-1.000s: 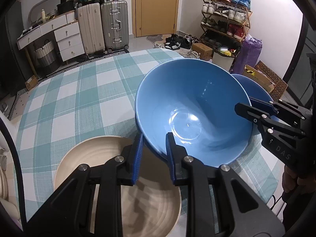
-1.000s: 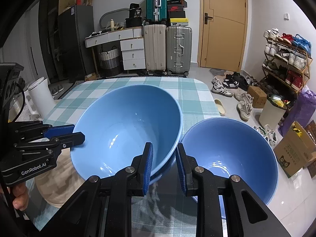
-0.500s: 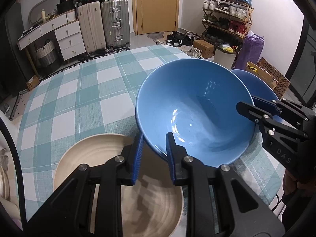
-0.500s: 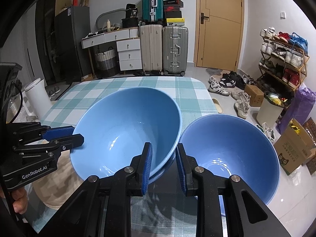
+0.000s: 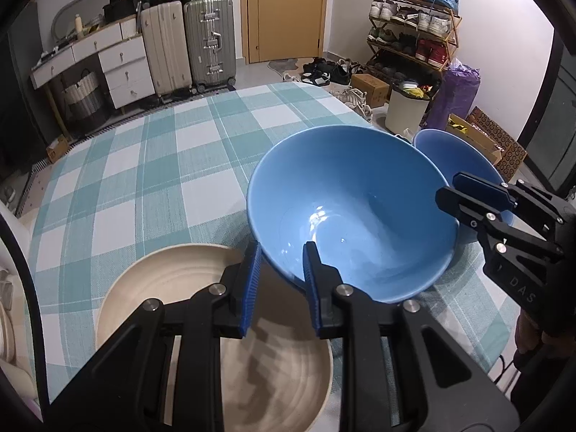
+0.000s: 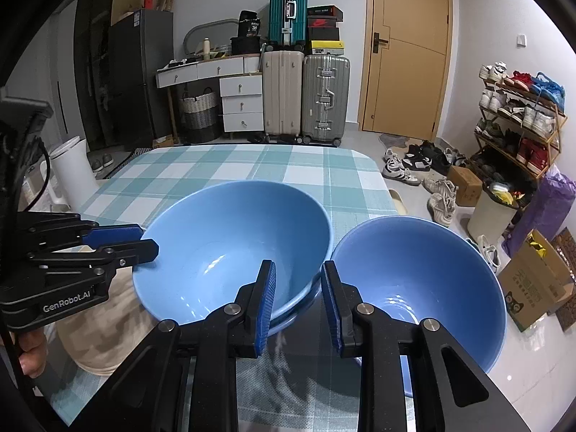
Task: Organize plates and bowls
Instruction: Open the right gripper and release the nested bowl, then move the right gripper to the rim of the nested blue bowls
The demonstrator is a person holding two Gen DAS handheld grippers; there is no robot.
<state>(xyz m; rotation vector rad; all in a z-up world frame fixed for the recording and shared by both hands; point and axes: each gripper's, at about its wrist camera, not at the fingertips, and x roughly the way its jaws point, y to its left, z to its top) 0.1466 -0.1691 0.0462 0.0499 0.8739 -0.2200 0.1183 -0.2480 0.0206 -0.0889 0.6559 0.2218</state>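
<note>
A large blue bowl [image 5: 352,216] rests tilted inside a second blue bowl [image 6: 288,320] whose rim peeks out beneath it. My left gripper [image 5: 280,262] pinches the large bowl's near rim, and its jaws are starting to open. My right gripper [image 6: 298,280] straddles the opposite rim with its jaws opening; the outer pad stands just off the wall. A third blue bowl [image 6: 414,270] sits to the right at the table's edge. A beige ribbed plate [image 5: 180,288] lies under my left gripper.
The teal plaid tablecloth [image 5: 162,165] stretches bare toward the far side. The table's right edge runs just past the third bowl, with boxes [image 6: 532,284], a bin and a shoe rack [image 6: 518,115] on the floor beyond. A hand [image 6: 28,356] holds the left gripper.
The large bowl's far rim has dropped, so the bowl sits flatter and lower. The right gripper's pads stand slightly wider apart. Both hands stay in place.
</note>
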